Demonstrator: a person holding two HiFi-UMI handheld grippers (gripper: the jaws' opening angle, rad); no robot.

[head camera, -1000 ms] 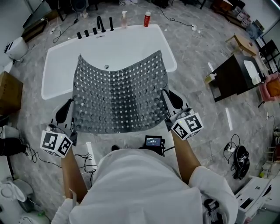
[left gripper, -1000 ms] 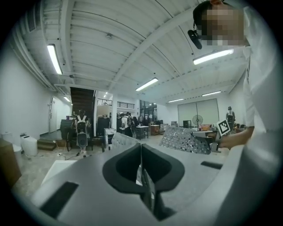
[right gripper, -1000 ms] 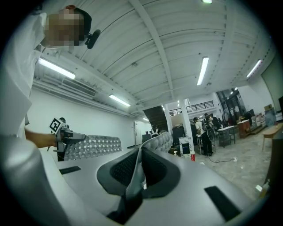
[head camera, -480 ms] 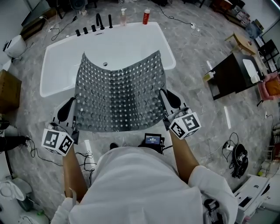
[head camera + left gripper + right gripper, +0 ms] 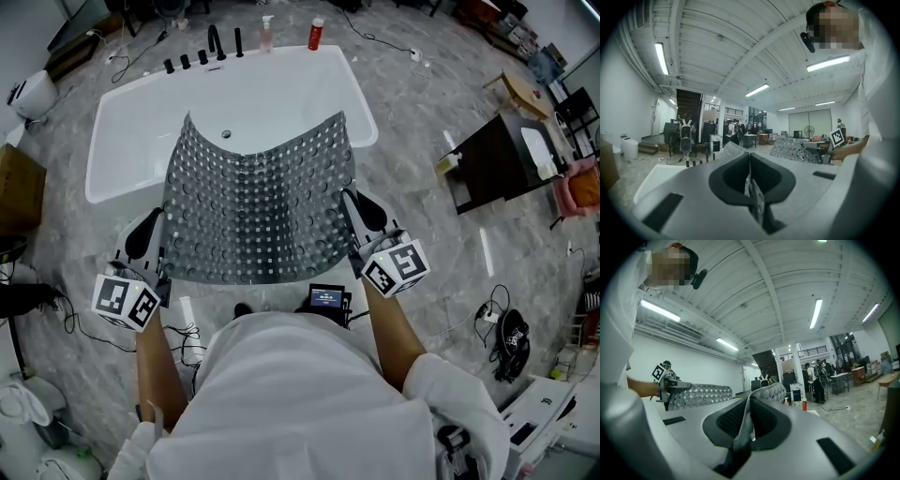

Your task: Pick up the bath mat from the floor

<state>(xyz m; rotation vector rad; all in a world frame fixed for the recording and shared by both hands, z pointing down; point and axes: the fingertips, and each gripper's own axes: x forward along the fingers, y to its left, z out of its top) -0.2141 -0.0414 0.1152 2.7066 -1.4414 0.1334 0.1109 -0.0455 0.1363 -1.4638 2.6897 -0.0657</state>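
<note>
The bath mat [image 5: 258, 206], grey and see-through with rows of suction cups, hangs spread out between both grippers, off the floor, above the white bathtub [image 5: 131, 141]. Its far edge sags over the tub. My left gripper [image 5: 157, 236] is shut on the mat's near left corner, and in the left gripper view the mat's edge [image 5: 753, 190] is pinched between the closed jaws. My right gripper [image 5: 352, 211] is shut on the near right corner, where the mat [image 5: 742, 425] runs out between its jaws. Both point roughly level, away from the person.
Black taps [image 5: 216, 44], a clear bottle [image 5: 267, 33] and a red bottle [image 5: 316, 34] stand at the tub's far rim. A dark table [image 5: 497, 164] is to the right, a cardboard box [image 5: 19, 192] to the left. Cables [image 5: 183, 337] lie on the marble floor by the person's feet.
The mat's far left corner has drifted a little to the right. Both grippers keep their place and their hold.
</note>
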